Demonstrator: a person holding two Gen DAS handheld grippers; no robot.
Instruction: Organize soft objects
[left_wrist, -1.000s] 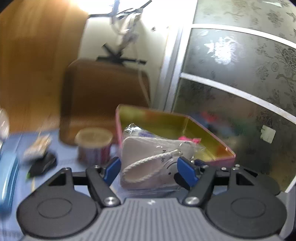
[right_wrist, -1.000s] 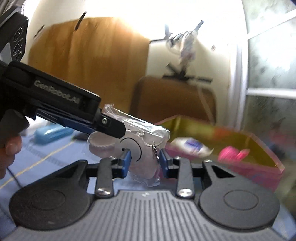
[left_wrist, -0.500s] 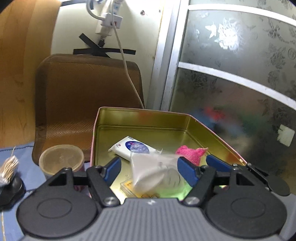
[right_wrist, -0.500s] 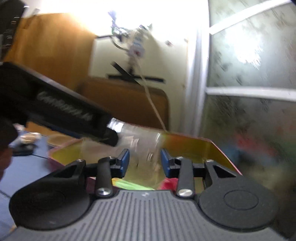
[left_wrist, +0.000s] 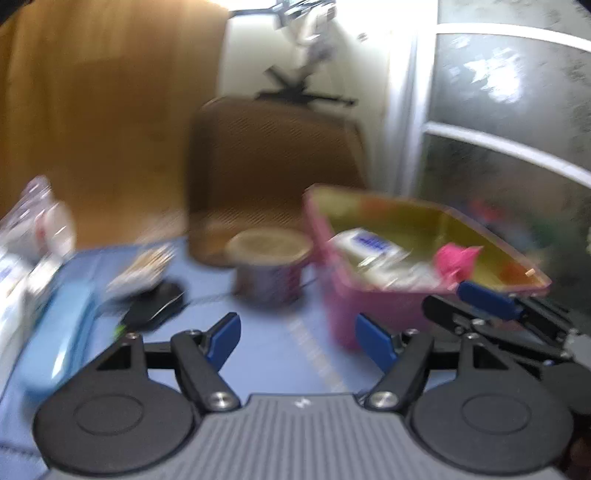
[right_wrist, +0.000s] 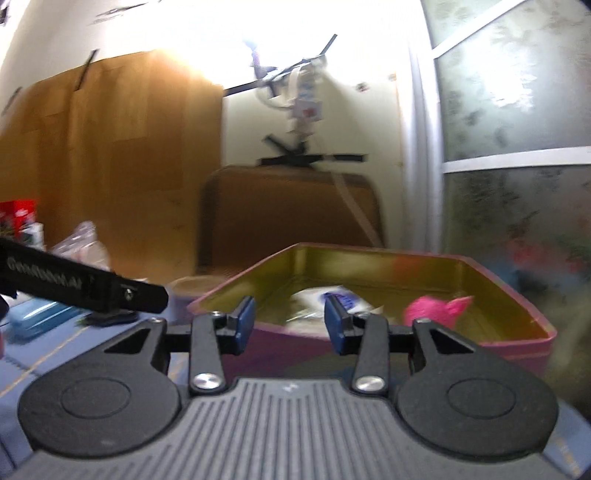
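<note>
Nearest us, our left tool (left_wrist: 297, 338) hangs over the blue desk (left_wrist: 273, 354) with its blue-padded fingers (left_wrist: 221, 334) spread wide and nothing between them. Our right tool (right_wrist: 289, 321) is also parted and empty, its tips just short of the near wall of the pink tin box (right_wrist: 517, 341); in the left view it reaches in from the right beside that box. Inside the gold-lined box lie a white packet with blue print (right_wrist: 332, 297), a clear plastic bag with something pale in it (left_wrist: 391, 273) and a pink fluffy thing (right_wrist: 430, 308). Left of the box stands a round lidded tub (left_wrist: 271, 267), then a black object (left_wrist: 155, 308) and a light blue case (left_wrist: 55, 339). Behind everything, a brown chair back (right_wrist: 291, 214) stands against the wall; the left view is blurred.
</note>
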